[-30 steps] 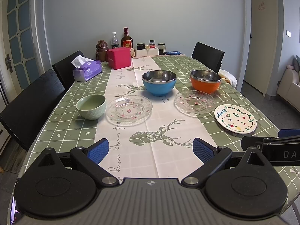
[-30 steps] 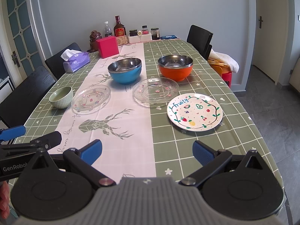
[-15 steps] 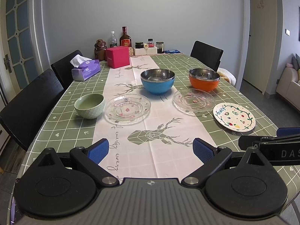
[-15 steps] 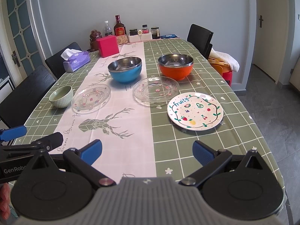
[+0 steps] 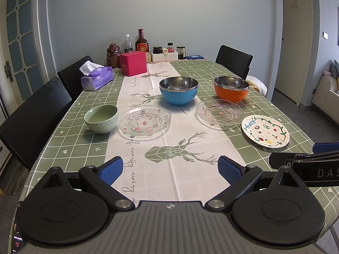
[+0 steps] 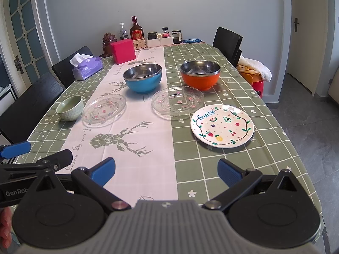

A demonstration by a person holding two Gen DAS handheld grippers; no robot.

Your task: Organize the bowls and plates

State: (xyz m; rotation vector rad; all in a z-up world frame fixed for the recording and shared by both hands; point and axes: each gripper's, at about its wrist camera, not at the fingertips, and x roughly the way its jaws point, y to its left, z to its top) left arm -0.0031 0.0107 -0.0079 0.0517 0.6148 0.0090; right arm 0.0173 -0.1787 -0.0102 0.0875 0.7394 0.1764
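Note:
On the table stand a green bowl [image 5: 101, 118], a blue bowl [image 5: 178, 90] and an orange bowl [image 5: 231, 88]. Two glass plates lie in front of them, one on the left [image 5: 144, 121] and one on the right [image 5: 219, 113]. A white "Fruity" plate [image 5: 265, 130] lies at the right; the right wrist view shows it close ahead [image 6: 222, 126]. My left gripper [image 5: 170, 168] is open and empty above the near table edge. My right gripper [image 6: 166, 169] is open and empty beside it, short of the white plate.
A purple tissue box [image 5: 96, 79], a pink box [image 5: 133, 63], bottles and jars [image 5: 142, 43] stand at the far end. Black chairs [image 5: 31, 114] line the left side, another [image 5: 234, 60] stands at the far right. A stool with a towel [image 6: 255, 72] stands right of the table.
Both views shifted only slightly; the left gripper drew back a little and the table looks marginally farther. Nothing on the table moved. Both grippers stayed open.

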